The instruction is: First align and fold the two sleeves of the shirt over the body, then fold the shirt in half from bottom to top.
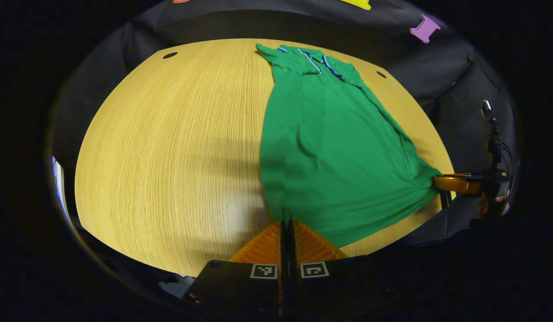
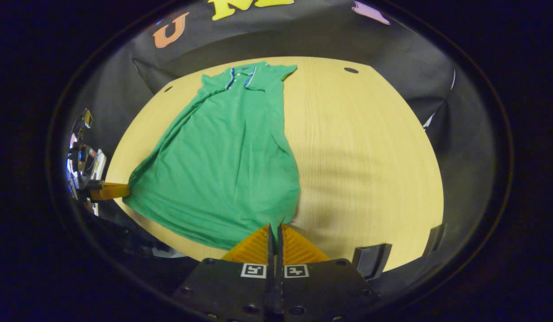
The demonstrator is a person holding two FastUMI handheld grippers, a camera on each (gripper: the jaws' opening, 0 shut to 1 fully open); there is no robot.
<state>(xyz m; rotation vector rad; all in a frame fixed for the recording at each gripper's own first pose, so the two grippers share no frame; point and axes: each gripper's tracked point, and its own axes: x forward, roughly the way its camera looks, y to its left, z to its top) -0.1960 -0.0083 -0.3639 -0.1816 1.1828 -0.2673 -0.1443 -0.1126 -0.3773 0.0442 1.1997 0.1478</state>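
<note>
Green knit cloth, thin and limp, is how the shirt (image 1: 330, 147) reads: light, soft, without stiffness, so I judge it will sag and drag wherever it is not carried and is best taken at the hem corners, pinched through the layers at the very edge. It lies on the pale wooden worktop (image 1: 169, 147), sleeves already folded in over the body so the shape is a long narrow strip that flares toward the hem. In the left gripper view, the left gripper (image 1: 286, 223) sits at the near hem, its jaws clenched together with a bit of the hem corner caught between them; farther to the right in that view the right gripper (image 1: 441, 183) holds the other hem corner, the cloth drawn into radiating creases there. The hem edge between the two corners hangs slightly bowed, so it seems raised a little off the wood. In the right gripper view the left gripper (image 2: 120, 191) shows at the far left on the stretched corner, the shirt (image 2: 222, 161) fills the middle, and the right gripper (image 2: 274, 230) at the bottom has its jaws pressed shut on the hem. The long axis runs from the hem at the grippers away to the collar (image 2: 241, 77), which points toward the booth wall. The bottom-to-top fold looks about to begin.
</note>
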